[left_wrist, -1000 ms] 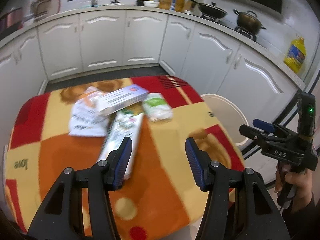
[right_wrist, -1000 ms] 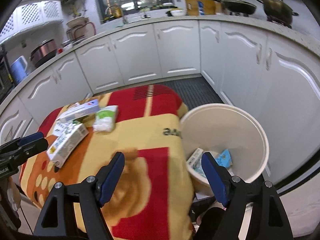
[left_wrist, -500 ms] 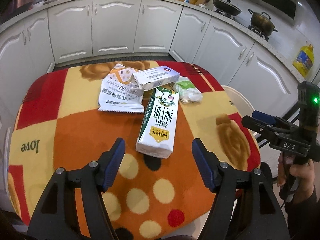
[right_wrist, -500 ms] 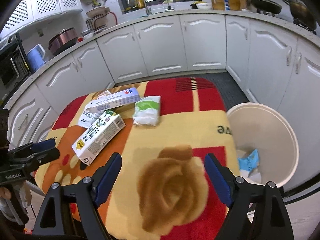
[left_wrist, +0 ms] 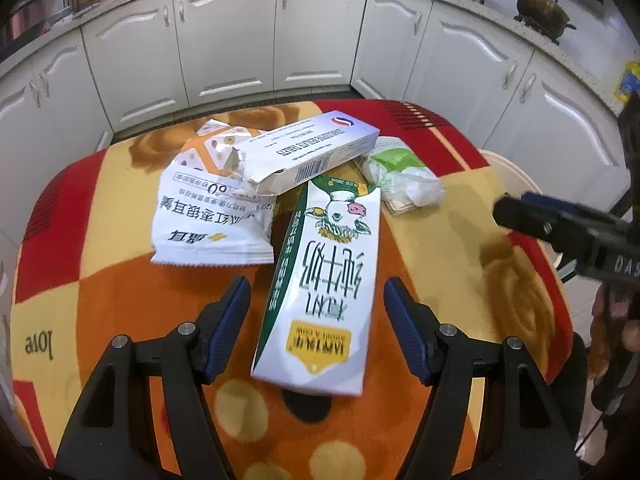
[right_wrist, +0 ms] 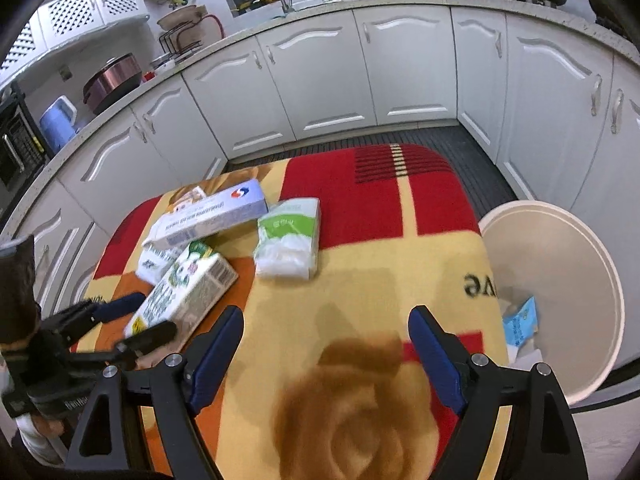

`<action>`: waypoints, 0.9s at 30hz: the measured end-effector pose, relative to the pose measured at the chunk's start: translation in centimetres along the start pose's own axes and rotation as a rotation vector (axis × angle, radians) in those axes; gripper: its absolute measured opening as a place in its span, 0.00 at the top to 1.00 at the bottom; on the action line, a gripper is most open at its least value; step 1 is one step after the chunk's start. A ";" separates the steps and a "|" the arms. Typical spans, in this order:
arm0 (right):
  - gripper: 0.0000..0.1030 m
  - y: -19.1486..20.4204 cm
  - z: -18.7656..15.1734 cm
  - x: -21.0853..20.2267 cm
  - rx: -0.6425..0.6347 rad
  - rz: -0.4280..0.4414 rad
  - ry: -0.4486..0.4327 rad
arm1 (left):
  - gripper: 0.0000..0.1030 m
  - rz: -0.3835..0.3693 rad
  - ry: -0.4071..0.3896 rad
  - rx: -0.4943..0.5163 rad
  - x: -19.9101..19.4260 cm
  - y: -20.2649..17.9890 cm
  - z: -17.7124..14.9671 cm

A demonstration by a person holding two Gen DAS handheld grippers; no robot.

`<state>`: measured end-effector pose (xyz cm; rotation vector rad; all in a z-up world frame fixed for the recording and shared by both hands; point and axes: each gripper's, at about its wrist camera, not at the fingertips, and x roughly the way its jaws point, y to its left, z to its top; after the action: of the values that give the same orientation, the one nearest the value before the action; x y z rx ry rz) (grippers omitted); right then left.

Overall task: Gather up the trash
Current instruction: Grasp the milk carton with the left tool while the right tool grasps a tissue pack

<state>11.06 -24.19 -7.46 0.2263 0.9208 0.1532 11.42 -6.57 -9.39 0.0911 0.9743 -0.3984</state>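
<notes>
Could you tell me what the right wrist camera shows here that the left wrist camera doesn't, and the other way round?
Only the right wrist view looks into the white bin, with a blue wrapper already inside; the left view catches just its rim. Only the left wrist view shows the white snack bag in full, printed face up; the right view sees only a corner. Both show the milk carton lying on the patterned tablecloth, the long white box, the green tissue pack, and both grippers open: left gripper, right gripper.

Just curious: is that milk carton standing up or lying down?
Lying down. The milk carton rests flat on the tablecloth, its printed front facing up.
</notes>
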 end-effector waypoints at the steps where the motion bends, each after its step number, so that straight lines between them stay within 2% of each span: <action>1: 0.20 0.1 0.4 0.5 0.003 0.003 0.002 | 0.34 0.002 0.005 -0.002 0.3 0.0 0.2; 6: 0.20 0.6 2.5 3.8 0.031 0.027 0.041 | 0.35 -0.020 0.012 -0.010 1.0 0.0 0.5; 8: 0.20 0.9 3.1 5.2 0.038 0.035 0.059 | 0.48 -0.030 0.015 -0.011 1.2 0.0 0.4; 15: 0.21 2.3 4.0 8.6 -0.014 0.018 0.088 | 0.48 -0.045 0.011 -0.043 0.4 0.6 -0.4; 16: 0.31 2.6 4.0 8.7 -0.031 0.009 0.079 | 0.48 -0.039 0.012 -0.050 0.2 0.7 -0.6; 17: 0.48 2.6 4.0 8.7 -0.043 0.008 0.075 | 0.49 -0.036 0.013 -0.054 0.0 0.6 -0.7; 20: 0.63 2.6 3.7 8.3 -0.065 0.008 0.068 | 0.49 -0.042 0.004 -0.067 -0.6 0.6 -1.2; 27: 0.66 1.3 1.7 4.9 -0.086 -0.006 0.051 | 0.49 -0.028 -0.018 -0.061 -2.1 -0.7 -2.2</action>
<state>15.33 -22.03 -9.93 0.1406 0.9633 0.1934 8.40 -6.01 -8.91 0.0181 0.9697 -0.3944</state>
